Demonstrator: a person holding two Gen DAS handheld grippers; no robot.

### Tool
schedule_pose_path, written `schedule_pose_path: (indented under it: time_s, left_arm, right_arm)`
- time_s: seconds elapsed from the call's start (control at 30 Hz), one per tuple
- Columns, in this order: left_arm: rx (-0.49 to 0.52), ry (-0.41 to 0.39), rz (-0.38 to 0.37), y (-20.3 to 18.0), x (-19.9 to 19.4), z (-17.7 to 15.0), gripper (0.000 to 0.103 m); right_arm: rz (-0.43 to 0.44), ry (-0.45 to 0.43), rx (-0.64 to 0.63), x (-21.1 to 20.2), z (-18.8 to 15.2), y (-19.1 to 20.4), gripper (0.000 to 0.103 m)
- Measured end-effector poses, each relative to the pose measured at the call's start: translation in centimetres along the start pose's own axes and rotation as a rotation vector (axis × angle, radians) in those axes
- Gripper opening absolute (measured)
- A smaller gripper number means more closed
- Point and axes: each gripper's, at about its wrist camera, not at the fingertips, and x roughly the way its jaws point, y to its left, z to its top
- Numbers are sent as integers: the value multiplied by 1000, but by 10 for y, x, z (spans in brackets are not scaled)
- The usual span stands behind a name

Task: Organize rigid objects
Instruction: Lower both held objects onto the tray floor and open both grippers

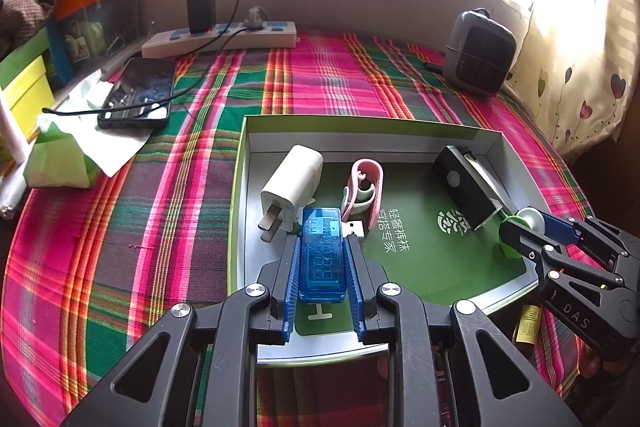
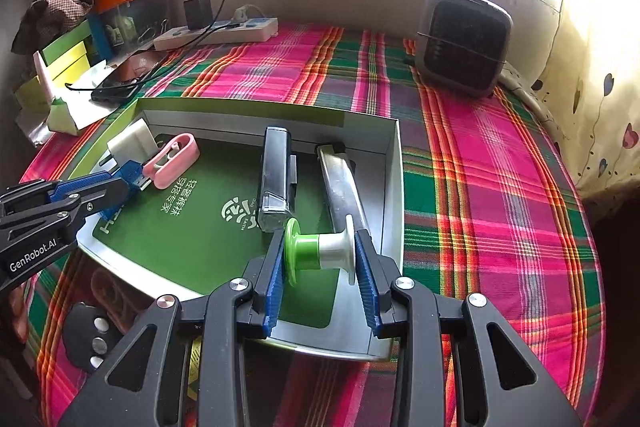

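You are pinching the blue USB meter (image 1: 322, 255) lengthwise in your left gripper (image 1: 322, 259), both blue pads pressing its long flat sides, with its metal plug pointing away from you, out past the fingertips. It is hanging just over the near left part of the green-lined box (image 1: 440, 133). It is probably light and stiff, but the glossy clear shell looks slippery, so the broad sides you are holding are likely the safest place; the plug end would give less surface.

Just ahead of those fingertips the white charger plug (image 1: 291, 189) is lying to the left and the pink clip (image 1: 364, 193) to the right.

Your right gripper (image 2: 320, 259) is clamping the green-and-white spool (image 2: 320, 253) end to end, one flange against each pad, over the box's near right part. It is likely light and hard; gripping on the flanges may let it pivot.

Directly beyond those fingers the black rectangular device (image 2: 274, 175) and the metal bar (image 2: 340, 183) are lying side by side.
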Motion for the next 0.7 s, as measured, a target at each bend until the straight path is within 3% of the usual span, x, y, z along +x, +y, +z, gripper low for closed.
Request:
schedule_pose_path:
  time_s: [0.7]
  left_arm:
    - [6,-5,-1,-2,-10,-4,29]
  right_arm:
    - [36,-6,36,-4,-3,-1,41]
